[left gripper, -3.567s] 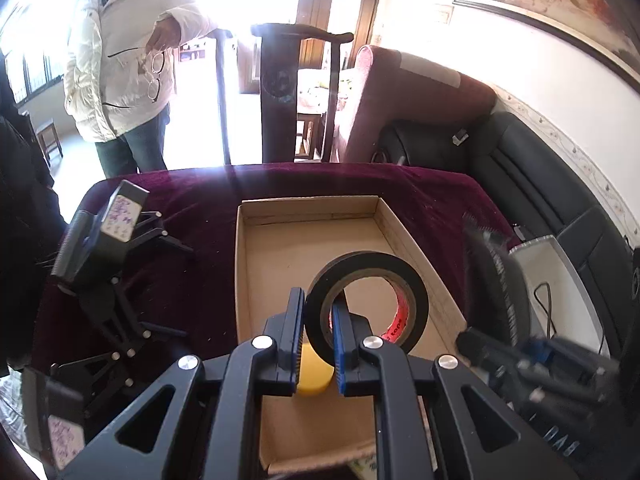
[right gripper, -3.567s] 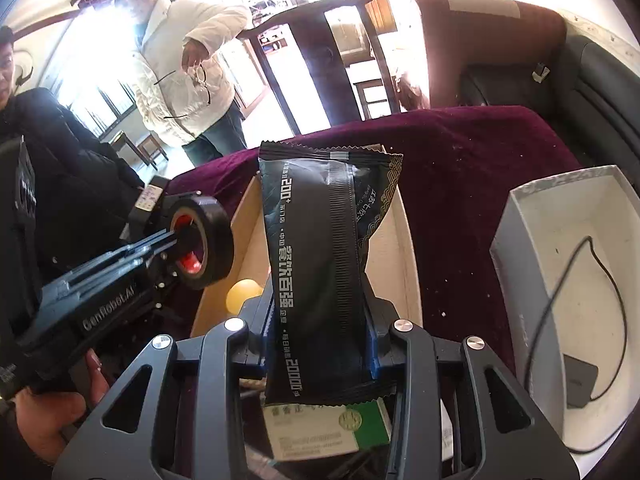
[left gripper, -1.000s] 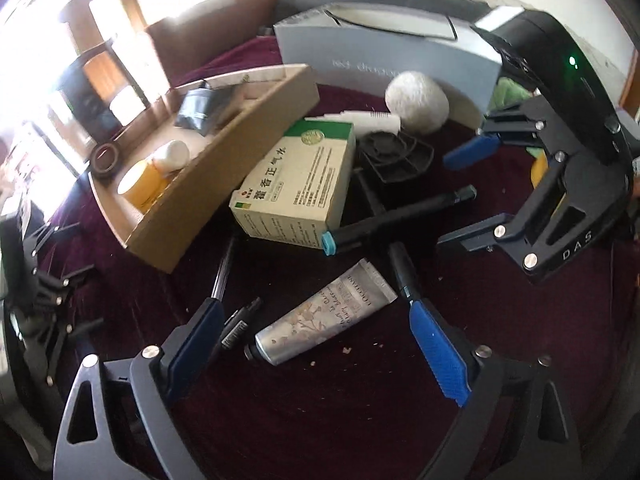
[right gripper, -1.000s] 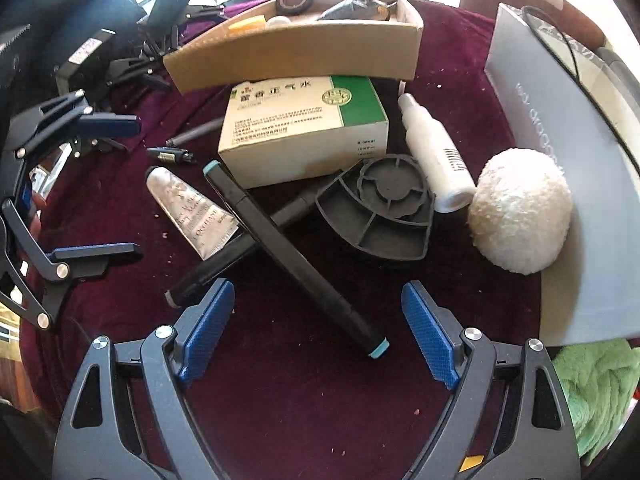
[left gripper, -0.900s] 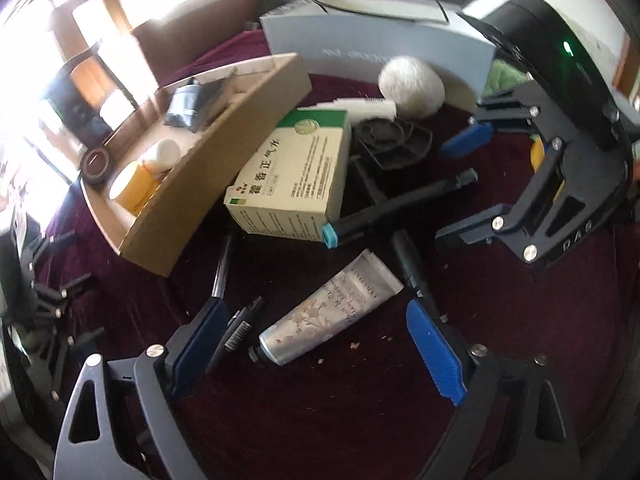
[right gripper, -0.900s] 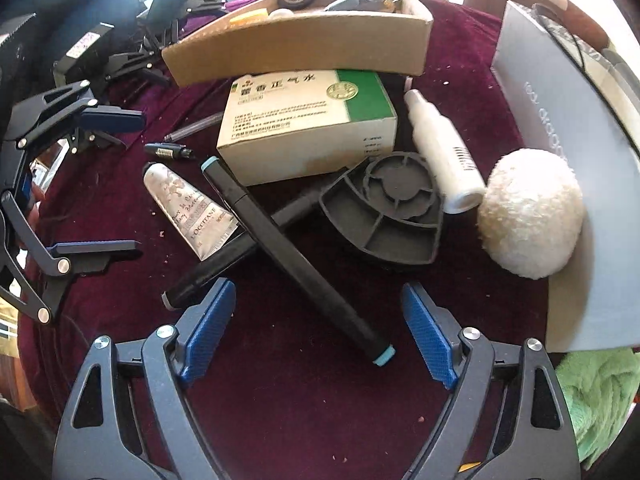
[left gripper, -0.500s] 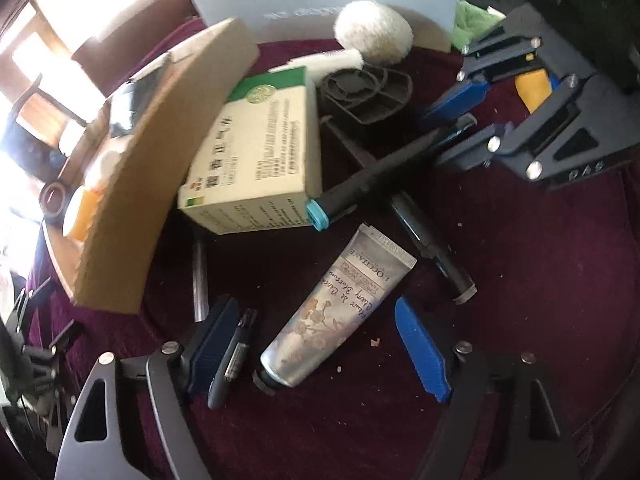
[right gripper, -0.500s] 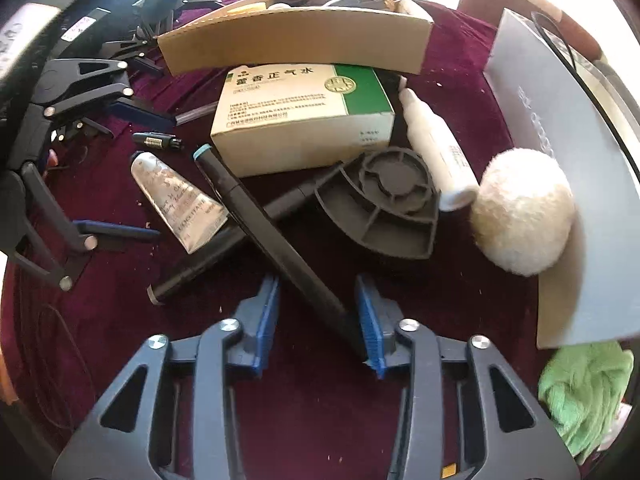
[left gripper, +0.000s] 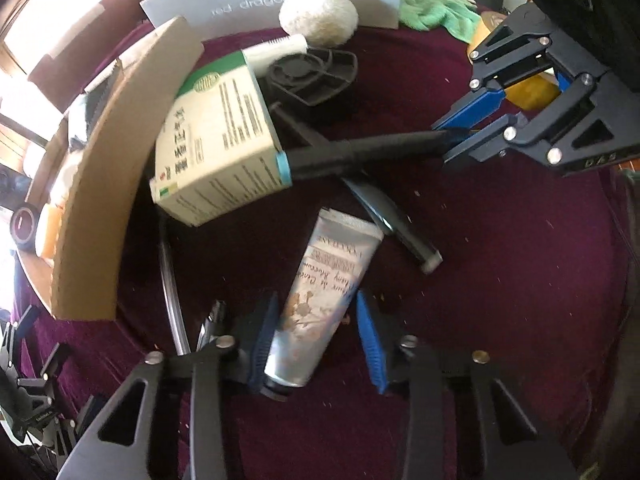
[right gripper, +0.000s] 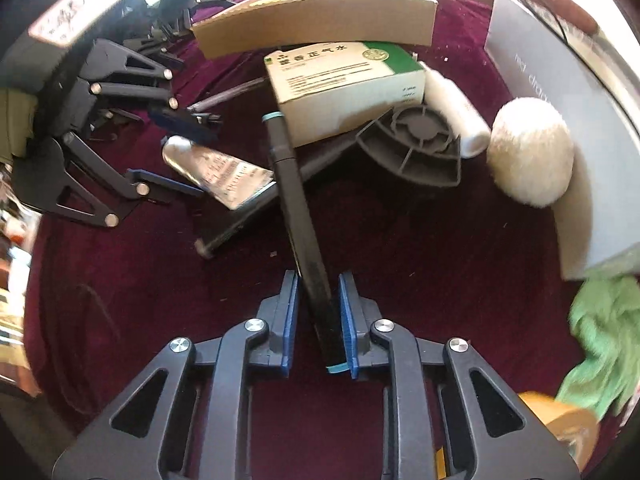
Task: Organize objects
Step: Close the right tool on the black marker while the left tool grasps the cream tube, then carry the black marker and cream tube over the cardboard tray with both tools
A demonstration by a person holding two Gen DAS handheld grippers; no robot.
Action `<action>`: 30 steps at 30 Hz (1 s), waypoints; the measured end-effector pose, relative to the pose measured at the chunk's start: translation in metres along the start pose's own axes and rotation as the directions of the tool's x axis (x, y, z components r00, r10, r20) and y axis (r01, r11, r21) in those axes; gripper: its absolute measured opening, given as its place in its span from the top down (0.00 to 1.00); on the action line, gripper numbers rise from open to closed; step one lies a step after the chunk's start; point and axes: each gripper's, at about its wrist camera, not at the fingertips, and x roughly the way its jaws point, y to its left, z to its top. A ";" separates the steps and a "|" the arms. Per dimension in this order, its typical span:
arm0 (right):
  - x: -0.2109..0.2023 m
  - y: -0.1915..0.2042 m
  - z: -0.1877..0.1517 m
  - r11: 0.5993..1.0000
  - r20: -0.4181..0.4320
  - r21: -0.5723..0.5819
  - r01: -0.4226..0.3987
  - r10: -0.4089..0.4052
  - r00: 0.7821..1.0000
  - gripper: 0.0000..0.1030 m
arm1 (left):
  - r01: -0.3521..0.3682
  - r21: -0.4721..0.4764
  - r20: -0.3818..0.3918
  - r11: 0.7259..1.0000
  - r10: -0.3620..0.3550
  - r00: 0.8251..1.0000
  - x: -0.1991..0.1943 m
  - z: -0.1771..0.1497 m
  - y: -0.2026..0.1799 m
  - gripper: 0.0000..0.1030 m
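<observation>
**Desk:** Grippers at work on the cluttered maroon cloth (right gripper: 400,240) — which step is this?

**Photographer:** Pick-up, by my reading. The right gripper (right gripper: 318,320) has just closed on the tail of the long black marker (right gripper: 298,200), whose teal-ringed tip rests against the green-and-white medicine box (right gripper: 344,80). The left gripper (left gripper: 316,340) has been narrowing around the cream tube (left gripper: 324,300); one pad touches it, the other stands just off, so it is not yet clamped.

**Desk:** What next?

**Photographer:** Likely finishing that squeeze, then lifting both clear toward the cardboard tray (left gripper: 116,184) beside the box, minding the second black pen (left gripper: 392,224) under the marker.

**Desk:** Changed from a second ago?

**Photographer:** Both claws then gaped wide above the pile; tube and marker lay ungripped.
</observation>
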 end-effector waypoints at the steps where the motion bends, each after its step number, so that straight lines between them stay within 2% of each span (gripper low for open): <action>1: -0.002 0.000 0.000 1.000 0.005 0.010 -0.013 0.013 1.000 0.83 | 0.005 -0.012 0.000 1.000 -0.005 1.000 -0.001 -0.002 0.001 0.65; 7: -0.018 0.003 -0.002 0.993 0.056 0.064 -0.096 0.092 0.994 0.87 | 0.001 -0.136 0.057 0.991 0.007 0.998 -0.009 -0.013 0.003 0.71; 12: -0.042 0.001 -0.014 0.987 0.108 0.087 -0.133 0.124 0.986 0.87 | 0.024 -0.298 0.148 0.954 0.021 0.989 -0.026 -0.028 0.008 0.72; 15: -0.055 -0.001 -0.015 0.982 0.141 0.101 -0.160 0.145 0.979 0.87 | 0.035 -0.390 0.203 0.920 0.049 0.978 -0.036 -0.043 0.003 0.72; 19: -0.062 0.006 -0.014 0.979 0.175 0.106 -0.172 0.152 0.973 0.87 | 0.040 -0.496 0.271 0.867 0.111 0.956 -0.054 -0.045 -0.003 0.72; 25: -0.084 0.006 -0.007 0.981 0.242 0.082 -0.178 0.153 0.958 0.87 | 0.050 -0.596 0.341 0.801 0.196 0.919 -0.070 -0.037 -0.017 0.72; 28: -0.095 0.006 -0.004 0.981 0.271 0.068 -0.180 0.156 0.950 0.87 | 0.031 -0.629 0.359 0.777 0.254 0.898 -0.084 -0.035 -0.016 0.72; 30: -0.101 0.006 0.000 0.982 0.293 0.062 -0.181 0.156 0.943 0.86 | -0.002 -0.662 0.355 0.749 0.316 0.880 -0.097 -0.034 -0.014 0.72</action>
